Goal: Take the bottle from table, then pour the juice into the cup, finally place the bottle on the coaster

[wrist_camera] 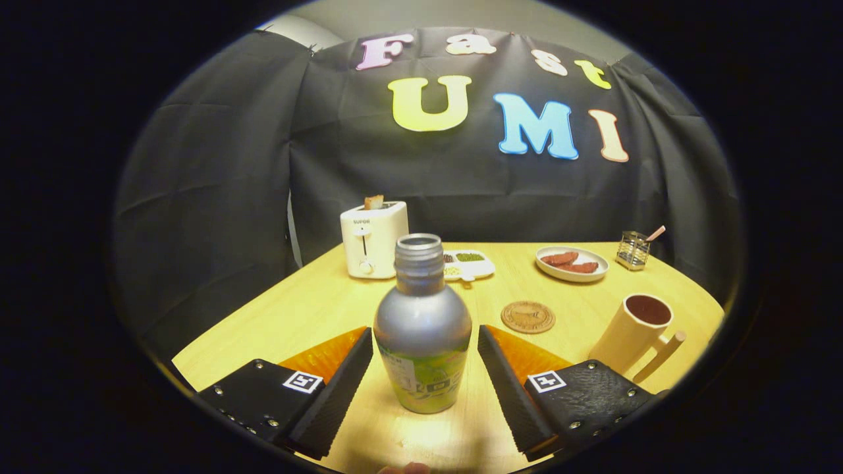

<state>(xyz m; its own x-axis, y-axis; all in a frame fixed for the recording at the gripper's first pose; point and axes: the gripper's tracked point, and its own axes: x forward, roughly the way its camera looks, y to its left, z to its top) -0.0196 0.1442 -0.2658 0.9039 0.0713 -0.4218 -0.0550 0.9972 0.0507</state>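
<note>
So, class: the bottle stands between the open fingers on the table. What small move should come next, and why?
Probably close the fingers on the bottle. The gripper is open, its fingers flank the bottle's lower body with a gap on each side, and the bottle stands upright on the table, not yet gripped. The cup and coaster wait beyond.

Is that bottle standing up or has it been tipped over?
Upright. The bottle stands on the table, neck up and with no cap on its mouth, between the open gripper's fingers, which are not touching it.

Wooden table [316, 306], bottle [422, 329], coaster [527, 317], cup [632, 332]
</note>
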